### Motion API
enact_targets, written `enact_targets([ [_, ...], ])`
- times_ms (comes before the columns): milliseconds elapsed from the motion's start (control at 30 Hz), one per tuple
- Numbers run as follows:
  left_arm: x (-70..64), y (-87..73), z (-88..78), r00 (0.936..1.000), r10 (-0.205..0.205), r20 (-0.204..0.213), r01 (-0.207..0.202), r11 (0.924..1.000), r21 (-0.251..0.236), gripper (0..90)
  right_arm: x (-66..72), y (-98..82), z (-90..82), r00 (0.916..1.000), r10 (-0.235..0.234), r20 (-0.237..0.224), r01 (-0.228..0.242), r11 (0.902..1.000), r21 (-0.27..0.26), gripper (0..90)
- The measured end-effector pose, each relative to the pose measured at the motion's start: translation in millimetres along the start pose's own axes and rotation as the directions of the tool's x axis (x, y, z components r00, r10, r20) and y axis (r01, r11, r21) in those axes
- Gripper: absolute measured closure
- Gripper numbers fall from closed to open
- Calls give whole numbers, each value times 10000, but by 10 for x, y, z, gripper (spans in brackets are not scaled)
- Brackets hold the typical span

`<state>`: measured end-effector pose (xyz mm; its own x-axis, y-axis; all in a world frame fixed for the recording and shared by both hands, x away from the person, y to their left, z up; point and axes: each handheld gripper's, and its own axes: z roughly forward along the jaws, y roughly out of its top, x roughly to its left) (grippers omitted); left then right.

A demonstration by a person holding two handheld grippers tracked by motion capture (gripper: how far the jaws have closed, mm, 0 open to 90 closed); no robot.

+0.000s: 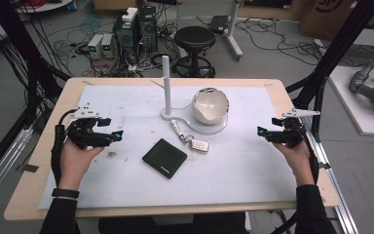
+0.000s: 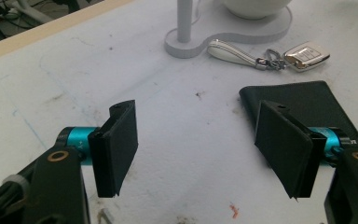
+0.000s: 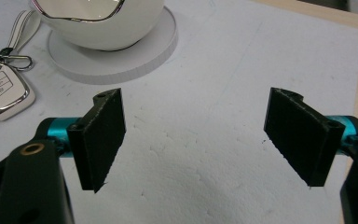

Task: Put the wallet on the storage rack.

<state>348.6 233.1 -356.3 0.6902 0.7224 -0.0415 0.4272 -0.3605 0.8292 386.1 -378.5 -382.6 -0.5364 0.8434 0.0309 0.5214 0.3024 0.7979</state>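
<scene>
My left gripper (image 1: 119, 134) rests at the table's left side, held in a hand, its jaws open and empty (image 2: 200, 149). Over at the right side my right gripper (image 1: 261, 131) is also open with nothing between its jaws (image 3: 196, 140). Between them lies a black wallet (image 1: 164, 157) (image 2: 307, 105). A silver car key (image 1: 200, 146) (image 2: 306, 55) (image 3: 3, 91) on a white strap (image 1: 177, 128) (image 2: 230, 51) lies beside it. Behind stands a white bowl (image 1: 210, 105) (image 3: 100, 21) on a white stand's round base (image 1: 219, 127) (image 3: 121, 63), with an upright post (image 1: 166, 83) (image 2: 185, 18).
A white mat (image 1: 126, 180) covers most of the wooden table (image 1: 24, 195). Beyond the far edge are a black stool (image 1: 195, 41), computer boxes (image 1: 126, 29) and cables on the floor. A black frame post (image 1: 341, 44) rises at the right.
</scene>
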Motion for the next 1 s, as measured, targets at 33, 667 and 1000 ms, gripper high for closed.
enact_targets([
  [33,-4,2,10,10000,24,50,-24,10000,22,301,-3,0,0,10000,0,-9,0,10000,-24,208],
  [667,-245,12,365,9931,-150,1164,92,9987,506,305,-7,-2,11,10000,-15,-9,15,10000,0,207],
  [1000,-343,-78,628,9851,-692,1577,505,9916,1194,378,-9,-4,19,10000,-6,-9,6,10000,34,207],
])
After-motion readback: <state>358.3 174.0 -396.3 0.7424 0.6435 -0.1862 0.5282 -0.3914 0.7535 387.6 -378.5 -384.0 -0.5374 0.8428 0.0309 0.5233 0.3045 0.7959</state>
